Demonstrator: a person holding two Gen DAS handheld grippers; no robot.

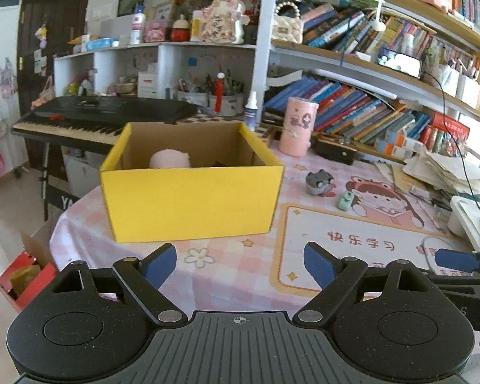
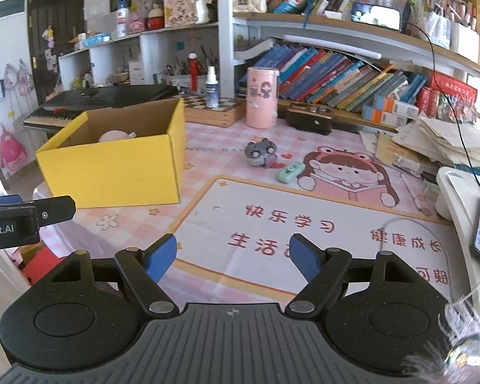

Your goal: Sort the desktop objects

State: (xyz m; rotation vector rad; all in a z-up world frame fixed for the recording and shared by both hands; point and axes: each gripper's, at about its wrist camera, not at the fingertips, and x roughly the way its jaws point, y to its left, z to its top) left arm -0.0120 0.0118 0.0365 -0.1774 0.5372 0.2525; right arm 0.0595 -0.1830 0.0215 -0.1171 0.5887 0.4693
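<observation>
Yellow box (image 1: pixel 192 198): stood at centre left of the left wrist view, open-topped, on the pink checked surface (image 1: pixel 227 275); a pale pink plush (image 1: pixel 169 159) is already seen inside it.
Grey toy (image 2: pixel 260 153): a small rounded figure with big eyes, placed right of the box at mid frame of the right wrist view — apart from the box, not touching it.
Mint gadget (image 2: pixel 290 171): a little flat oblong piece, laid just beside the grey toy, lower right of it.
Left gripper (image 1: pixel 240 267): jaws spread wide, nothing between them, pointed at the box front.
Right gripper (image 2: pixel 233 259): jaws spread, a little narrower, nothing pinched; the printed mat (image 2: pixel 304 224) is seen between them.
Handling, grey toy: judged light and rigid, possibly slick plastic — best pinched across its rounded body, low down, so it is not squeezed out.
Handling, mint gadget: judged light and stiff; its long flat sides are the likelier hold.
</observation>
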